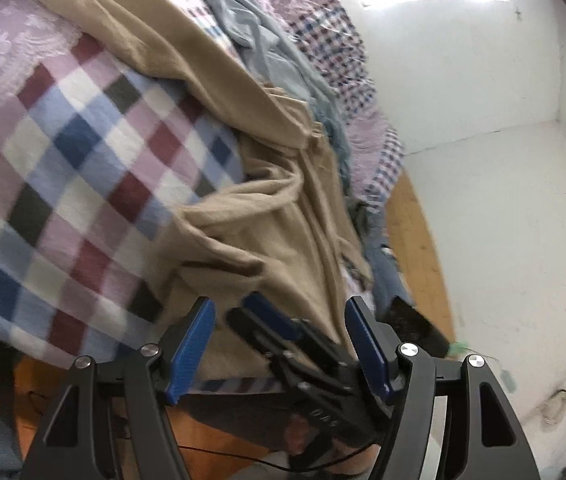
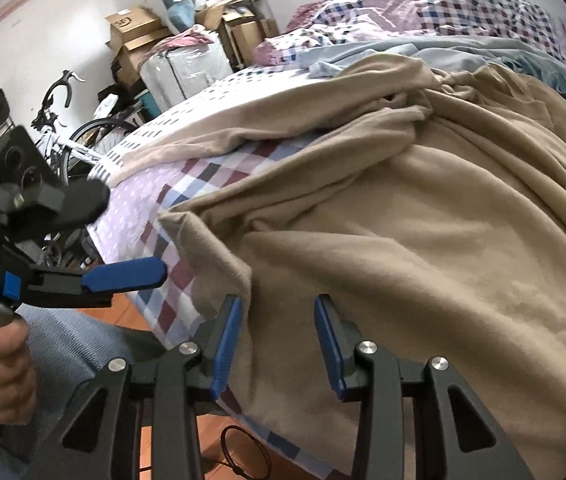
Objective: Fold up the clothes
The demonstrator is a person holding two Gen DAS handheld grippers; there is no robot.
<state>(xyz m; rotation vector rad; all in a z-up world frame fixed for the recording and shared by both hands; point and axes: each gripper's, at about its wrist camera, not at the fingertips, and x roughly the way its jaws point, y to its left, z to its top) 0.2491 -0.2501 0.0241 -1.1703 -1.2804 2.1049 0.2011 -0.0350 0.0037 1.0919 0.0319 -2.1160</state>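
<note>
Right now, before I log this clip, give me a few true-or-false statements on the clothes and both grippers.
1. The beige garment lies on a checked bedspread. True.
2. The right gripper is clamped on a folded towel. False: its jaws stand apart over the beige fabric, gripping nothing.
3. The left gripper is open. True.
4. A grey-blue garment lies beyond the beige one. True.
5. The beige garment is neatly folded. False: it is spread out and rumpled.

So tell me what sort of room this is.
Most likely a bedroom that doubles as storage: a bed with a checked quilt, clothes strewn over it, and cardboard boxes beside a bicycle along the wall.
</note>
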